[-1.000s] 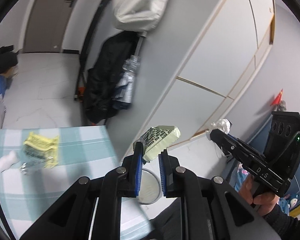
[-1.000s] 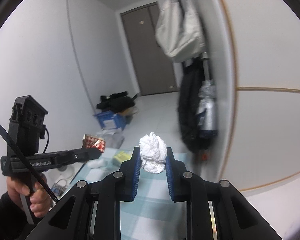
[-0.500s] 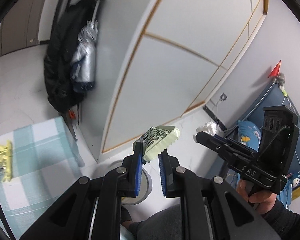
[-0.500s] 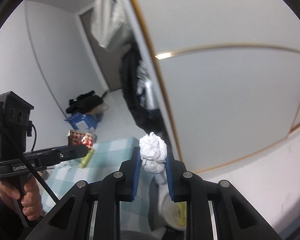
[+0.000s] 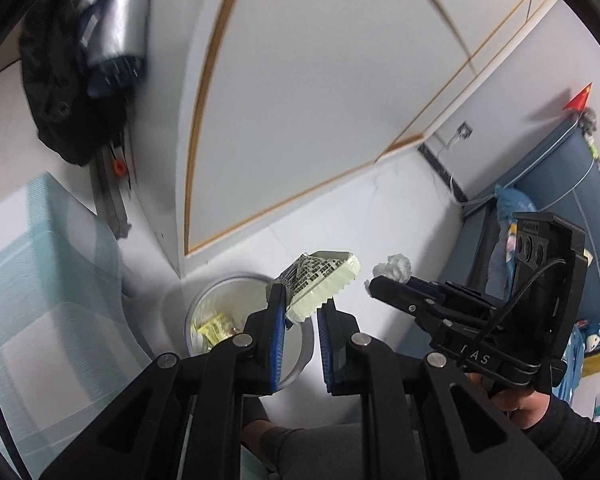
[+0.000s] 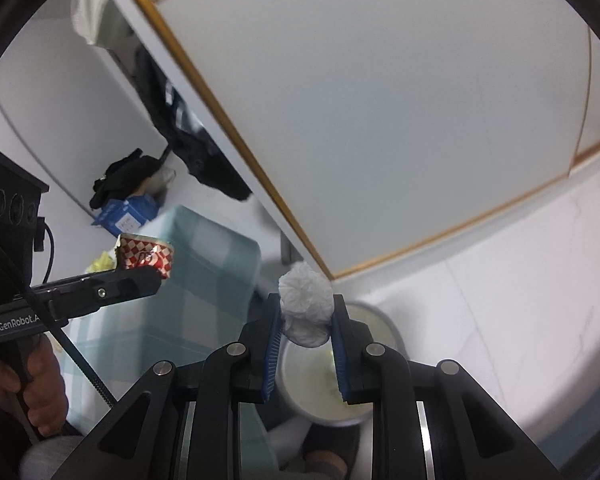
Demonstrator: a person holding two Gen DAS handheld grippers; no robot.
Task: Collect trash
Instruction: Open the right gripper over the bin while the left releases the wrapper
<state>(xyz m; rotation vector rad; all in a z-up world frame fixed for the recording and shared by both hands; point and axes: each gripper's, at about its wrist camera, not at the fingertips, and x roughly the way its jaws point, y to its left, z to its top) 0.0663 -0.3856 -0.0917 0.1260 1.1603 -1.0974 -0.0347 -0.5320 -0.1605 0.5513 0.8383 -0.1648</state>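
Left gripper clamps a pale wrapper; bin below; right gripper alongside, gripping tissue.

Checked tablecloth, black jacket, white cabinet, blue box.

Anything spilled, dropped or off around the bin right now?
Nothing stands out. The bin stands upright on the floor, the wrapper sits clamped in the left gripper, and the tissue ball in the right gripper.
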